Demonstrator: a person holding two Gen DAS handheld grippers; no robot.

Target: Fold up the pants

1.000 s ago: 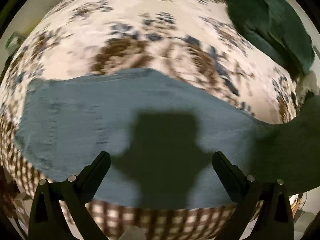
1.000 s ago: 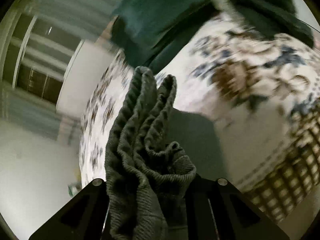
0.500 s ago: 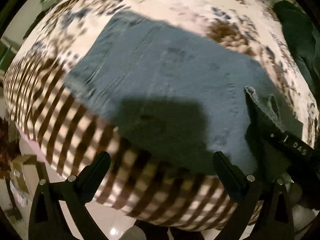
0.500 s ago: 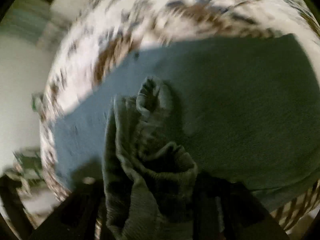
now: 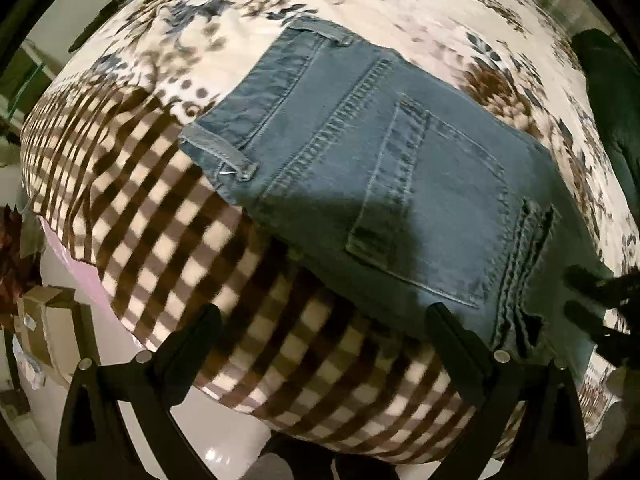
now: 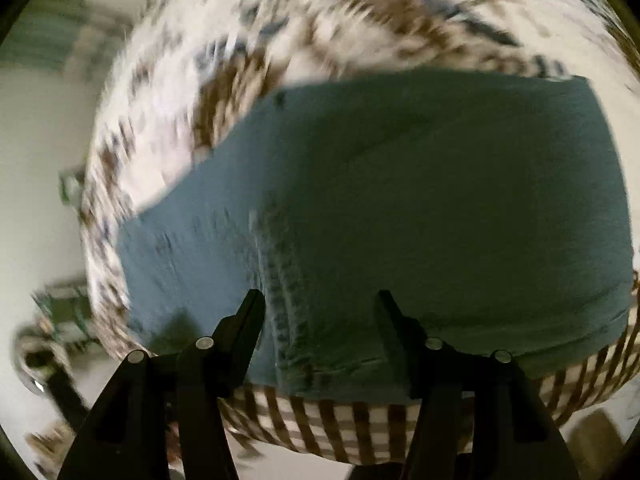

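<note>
Blue denim pants (image 5: 384, 184) lie folded flat near the bed's front edge, back pocket and waistband up; they also show in the blurred right wrist view (image 6: 400, 208). My left gripper (image 5: 324, 320) is open and empty, above the bed's checked front edge just short of the pants. My right gripper (image 6: 320, 300) is open and empty, its fingers over the pants' near edge beside a stitched seam (image 6: 284, 300). The right gripper's black fingers (image 5: 600, 284) also show at the right edge of the left wrist view, next to the pants' stitched hem.
The bed carries a floral blanket (image 5: 248, 40) with a brown checked border (image 5: 168, 216) hanging over the front edge. A dark green garment (image 5: 608, 92) lies at the far right. Cardboard boxes (image 5: 44, 320) and shiny floor tiles lie below left.
My right gripper has let go of the bunched pant fabric it held and now stands open over the flat pants. The left wrist view has swung toward the waistband and pocket.
</note>
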